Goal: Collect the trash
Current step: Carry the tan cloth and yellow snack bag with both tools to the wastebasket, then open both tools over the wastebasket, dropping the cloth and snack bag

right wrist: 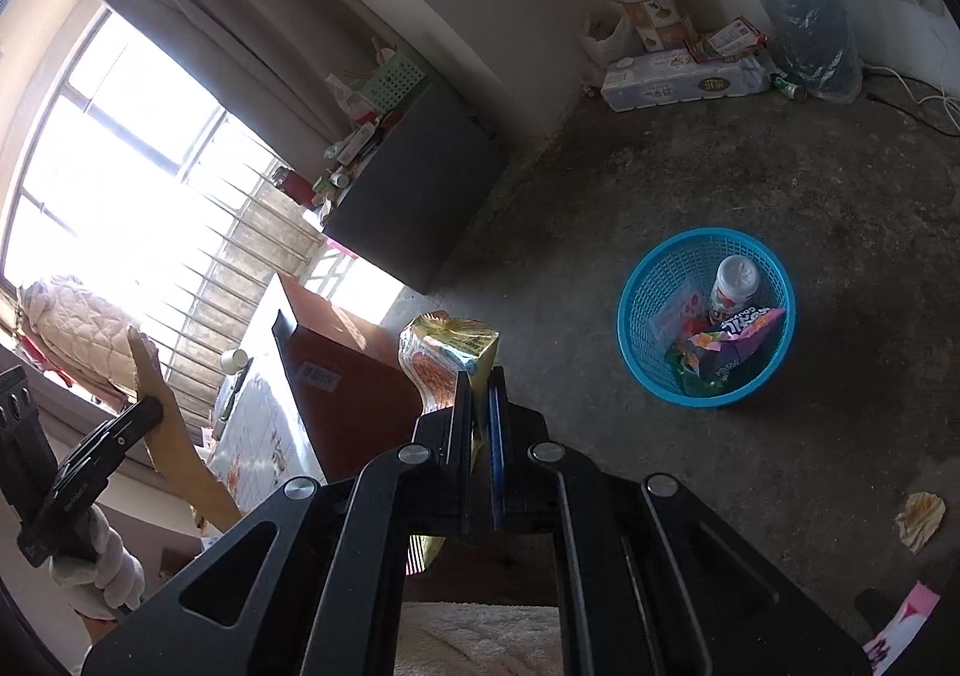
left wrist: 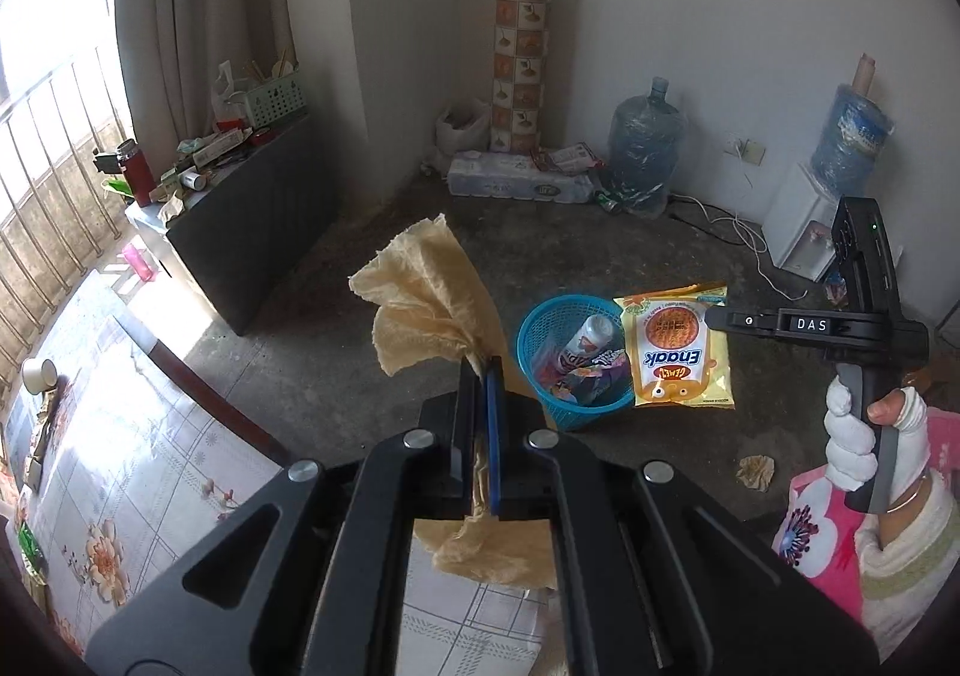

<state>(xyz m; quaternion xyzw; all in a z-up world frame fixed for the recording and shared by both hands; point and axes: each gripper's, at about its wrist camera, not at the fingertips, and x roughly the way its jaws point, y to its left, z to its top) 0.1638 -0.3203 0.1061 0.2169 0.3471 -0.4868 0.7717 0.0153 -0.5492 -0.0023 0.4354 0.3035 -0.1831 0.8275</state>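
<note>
**Both grippers loaded, basket on floor**

Hidden or unclear: the left gripper (left wrist: 480, 370) covers the middle of its crumpled tan paper towel (left wrist: 426, 292), which shows only above and below the jaws. In the right wrist view the yellow snack packet (right wrist: 447, 352) is cut off by the right gripper (right wrist: 480, 382); its print reads "Enak" only in the left wrist view. The contents of the blue basket (right wrist: 708, 316) overlap, and the lower wrappers cannot be told apart.

Jaws: the left pair is pressed fully together on the paper towel. The right pair is closed on the snack packet's edge, and the packet hangs beside the basket.

Count: two grippers, each in a white-gloved hand (left wrist: 852, 430). One basket, standing on the concrete floor (right wrist: 780, 184), holds one white bottle (right wrist: 735, 283) and one purple wrapper (right wrist: 735, 343). One crumpled paper scrap (right wrist: 918, 520) lies on the floor, well apart from the basket. Two large water jugs stand against the far wall.
</note>
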